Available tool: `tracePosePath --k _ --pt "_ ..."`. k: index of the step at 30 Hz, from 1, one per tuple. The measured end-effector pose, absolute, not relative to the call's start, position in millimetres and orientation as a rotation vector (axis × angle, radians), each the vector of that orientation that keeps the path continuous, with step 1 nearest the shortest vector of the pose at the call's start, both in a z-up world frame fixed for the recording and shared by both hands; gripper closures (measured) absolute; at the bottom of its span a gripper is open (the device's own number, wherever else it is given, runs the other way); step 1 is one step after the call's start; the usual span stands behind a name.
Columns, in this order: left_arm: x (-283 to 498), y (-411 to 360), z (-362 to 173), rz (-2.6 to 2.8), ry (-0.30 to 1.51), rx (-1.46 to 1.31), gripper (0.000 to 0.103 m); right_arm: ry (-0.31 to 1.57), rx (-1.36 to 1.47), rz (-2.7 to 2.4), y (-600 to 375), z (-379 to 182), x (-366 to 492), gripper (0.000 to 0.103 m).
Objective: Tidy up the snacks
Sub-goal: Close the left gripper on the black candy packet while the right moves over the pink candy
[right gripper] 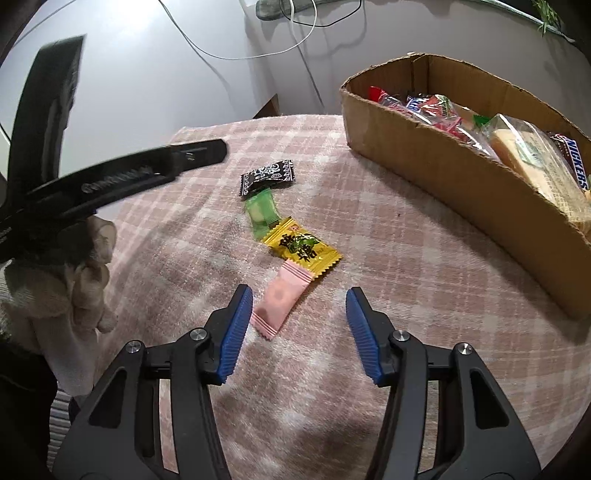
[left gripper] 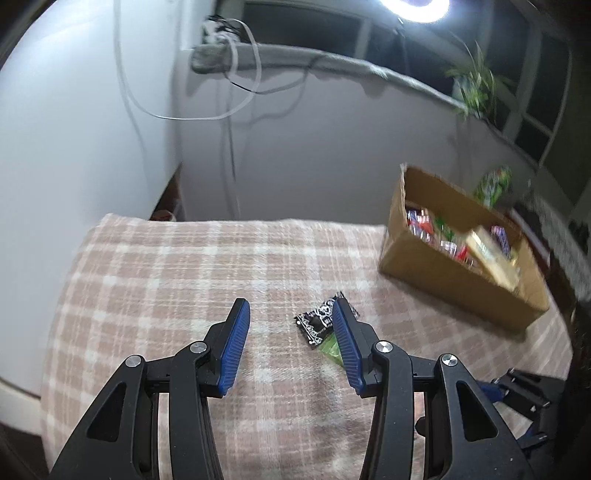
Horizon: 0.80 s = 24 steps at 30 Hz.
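Right hand-held gripper [right gripper: 299, 325], jaws wide, hovers over a pink candy [right gripper: 282, 301] at its 11 o'clock; centre it, then close. Left hand-held gripper [left gripper: 290, 332] hangs wide near the black candy [left gripper: 317, 321].

A lived-in home room: a pink-and-cream checked woollen blanket [left gripper: 184, 280] covers the bench, loose white cables [left gripper: 236, 74] hang down a plain pale wall [left gripper: 66, 129], and a leafy green potted plant [left gripper: 474, 83] sits on the sill of a dark window [left gripper: 303, 26].
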State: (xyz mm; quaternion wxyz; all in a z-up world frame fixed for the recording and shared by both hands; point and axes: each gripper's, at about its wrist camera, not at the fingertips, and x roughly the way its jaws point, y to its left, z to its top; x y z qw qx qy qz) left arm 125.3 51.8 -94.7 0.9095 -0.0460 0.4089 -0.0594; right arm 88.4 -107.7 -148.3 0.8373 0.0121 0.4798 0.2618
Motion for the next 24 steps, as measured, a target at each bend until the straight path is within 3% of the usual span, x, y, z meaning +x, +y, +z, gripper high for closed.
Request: tracePosePath --k 12,18,24 --pt "145 23 -120 -0.193 0.903 0.081 0.058 0.975 -0.087 0.492 -81 -151 88 0.049" --pt "153 19 -129 -0.204 0.911 0.124 0.058 0.961 -0.176 0.490 -85 -151 86 0.068" --pt "153 18 -133 -0.220 0.913 0.139 0.058 0.968 -0.172 0.498 -92 -150 89 0.071"
